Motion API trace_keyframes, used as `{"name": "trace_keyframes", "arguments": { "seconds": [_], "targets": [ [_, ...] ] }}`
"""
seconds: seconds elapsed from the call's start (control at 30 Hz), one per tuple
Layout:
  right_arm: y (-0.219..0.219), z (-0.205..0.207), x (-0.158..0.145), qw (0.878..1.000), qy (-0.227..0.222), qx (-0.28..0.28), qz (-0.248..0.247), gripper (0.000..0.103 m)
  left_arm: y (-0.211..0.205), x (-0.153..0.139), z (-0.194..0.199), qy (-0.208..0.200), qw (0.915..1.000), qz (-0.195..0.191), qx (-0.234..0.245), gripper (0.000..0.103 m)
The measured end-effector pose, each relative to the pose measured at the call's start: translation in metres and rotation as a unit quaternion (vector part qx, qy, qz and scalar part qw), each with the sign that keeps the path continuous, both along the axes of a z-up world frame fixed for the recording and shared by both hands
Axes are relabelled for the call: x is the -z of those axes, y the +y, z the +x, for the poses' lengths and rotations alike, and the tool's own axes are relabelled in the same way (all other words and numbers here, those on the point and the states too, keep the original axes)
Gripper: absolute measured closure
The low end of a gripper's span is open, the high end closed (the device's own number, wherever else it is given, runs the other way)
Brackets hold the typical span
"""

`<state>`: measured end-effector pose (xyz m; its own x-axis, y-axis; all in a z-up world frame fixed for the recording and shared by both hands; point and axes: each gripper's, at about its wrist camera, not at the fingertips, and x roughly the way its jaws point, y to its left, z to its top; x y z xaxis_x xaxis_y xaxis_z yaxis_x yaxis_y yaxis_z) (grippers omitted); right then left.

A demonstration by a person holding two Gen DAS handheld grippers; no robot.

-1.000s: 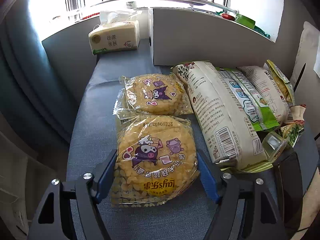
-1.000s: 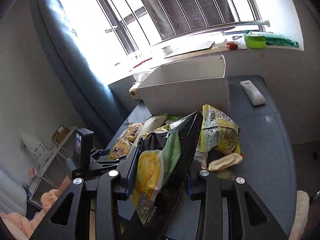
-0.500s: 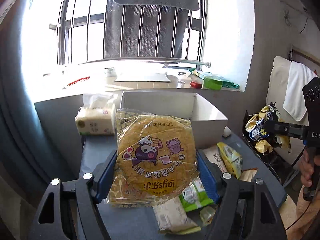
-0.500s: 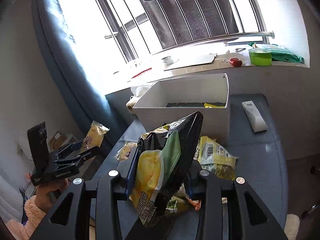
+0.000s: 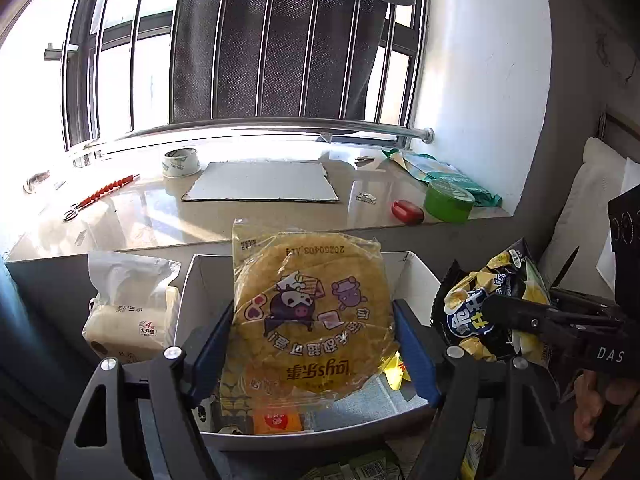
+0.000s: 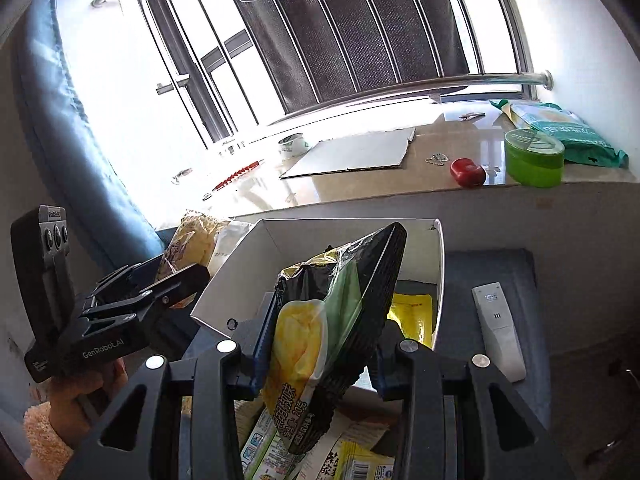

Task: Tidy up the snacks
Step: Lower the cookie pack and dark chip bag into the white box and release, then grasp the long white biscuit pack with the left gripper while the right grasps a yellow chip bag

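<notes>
Left hand-held gripper (image 5: 312,344): closed on the round yellow crisp cake in a clear printed wrapper (image 5: 310,316), its blue pads pressing the wrapper's two edges; the pack stands upright between the fingers, held above the open white cardboard box (image 5: 416,276).
Right hand-held gripper (image 6: 320,354): clamped on the black and yellow foil chip bag (image 6: 332,332), which sticks up and tilts to the right between the fingers, over the near rim of the same box; in the left wrist view this bag hangs at the box's right side.
White cardboard box: sits on the grey-blue table (image 6: 532,276) just below the window ledge; its walls stand upright and its top is open.
Inside the box: a flat yellow snack packet (image 6: 412,316) lies against the right wall; an orange packet (image 5: 278,420) lies near the front wall.
Loose snacks: several yellow, white and green printed packets (image 6: 352,464) lie on the table in front of the box, under the right hand-held gripper.
Tissue pack: a soft white and cream paper tissue pack (image 5: 128,312) stands just beside the box's left wall.
Remote: a slim white remote control (image 6: 498,332) lies on the table to the right of the box, apart from it.
Ledge: a flat sheet of grey cardboard (image 5: 260,186), a roll of tape (image 5: 181,163), a round green tin (image 5: 448,202) and a small red object (image 5: 407,211) rest there.
</notes>
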<state>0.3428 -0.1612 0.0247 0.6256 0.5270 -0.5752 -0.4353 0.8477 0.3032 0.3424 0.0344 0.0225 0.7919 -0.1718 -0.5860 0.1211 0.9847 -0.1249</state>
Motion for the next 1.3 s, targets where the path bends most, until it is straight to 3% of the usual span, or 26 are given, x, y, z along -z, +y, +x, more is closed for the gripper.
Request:
{"name": "trace_keyframes", "arguments": {
  "seconds": [0.03,0.1,0.17,0.2,0.27,0.4,0.67,0.97,1.13,1.3],
  "targets": [
    [0.001,0.007,0.000,1.000,-0.001,0.004,-0.002,0.059,0.000,0.004,0.010,0.018,0.9998,0.005,-0.004,0.005],
    [0.000,0.022,0.002,1.000,0.011,0.006,0.005,0.049,0.001,0.014,0.021,0.048,0.9984,0.022,-0.022,0.000],
    [-0.007,0.029,0.004,0.999,0.016,0.022,0.020,0.002,0.006,0.021,0.018,0.071,0.9968,0.020,-0.031,0.000],
    [-0.010,0.029,0.003,0.999,0.016,0.022,0.030,0.000,0.008,0.020,0.010,0.060,0.9976,0.017,-0.030,0.000],
    [-0.011,0.025,0.004,0.999,0.027,0.018,0.029,0.000,0.012,0.016,-0.007,0.041,0.9986,0.020,-0.027,0.000],
    [-0.014,-0.002,-0.002,0.999,0.003,0.007,0.033,0.000,0.018,0.001,-0.051,-0.005,0.9996,0.019,-0.020,0.000],
    [-0.042,-0.081,-0.012,0.995,-0.014,-0.034,0.087,0.000,-0.003,-0.015,-0.167,-0.068,0.9972,0.031,0.006,0.000],
    [-0.092,-0.192,0.015,0.996,-0.053,0.009,0.077,0.000,-0.023,0.022,-0.286,-0.060,0.9982,-0.005,0.001,0.000],
    [-0.115,-0.226,0.057,0.996,-0.012,0.040,0.077,0.000,-0.026,0.056,-0.318,-0.034,0.9985,-0.043,-0.007,0.000],
    [-0.114,-0.216,0.094,0.995,0.051,0.031,0.085,0.000,-0.019,0.063,-0.319,-0.028,0.9978,-0.060,-0.005,0.000]
  ]
}}
